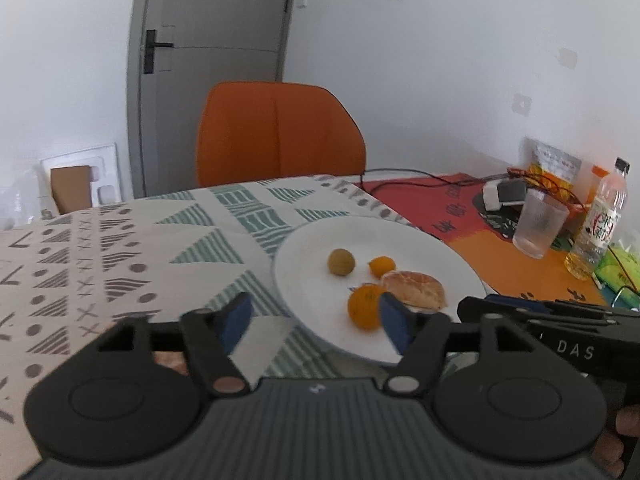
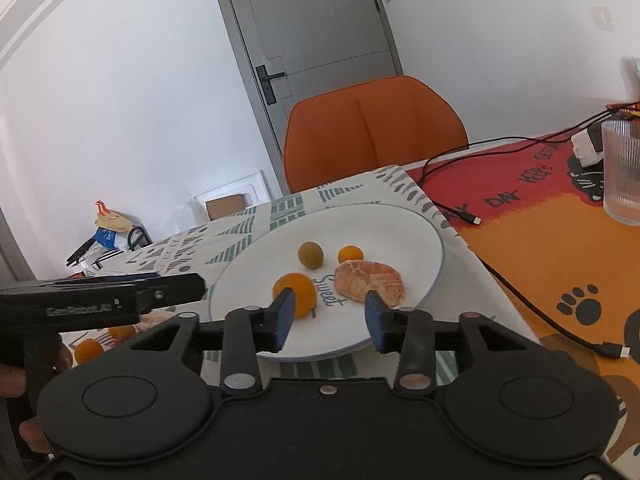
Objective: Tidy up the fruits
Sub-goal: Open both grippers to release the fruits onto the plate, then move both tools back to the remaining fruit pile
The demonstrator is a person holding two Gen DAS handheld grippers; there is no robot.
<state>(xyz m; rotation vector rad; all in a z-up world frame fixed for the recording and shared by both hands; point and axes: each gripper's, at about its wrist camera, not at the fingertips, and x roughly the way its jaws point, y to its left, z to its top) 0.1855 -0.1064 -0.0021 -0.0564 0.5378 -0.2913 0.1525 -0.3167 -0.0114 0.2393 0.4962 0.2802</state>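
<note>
- White plate [image 2: 420, 240] lies just ahead of both tongs, gathering the fruit in one spot.
- Peeled citrus [image 2: 368, 282] and orange [image 2: 296, 294] rest beyond the right gripper [image 2: 330, 322], released, empty.
- Left gripper [image 1: 314, 320] gapes wide, holding nothing; spare fruits [image 2: 89, 350] wait off-plate.

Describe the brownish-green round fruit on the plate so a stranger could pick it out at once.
Find the white plate on the patterned tablecloth, in front of the orange chair. Four pieces of fruit lie on it; the brownish-green fruit sits toward the far side, left of a small orange one. It alone is dull olive-brown, not orange.
</note>
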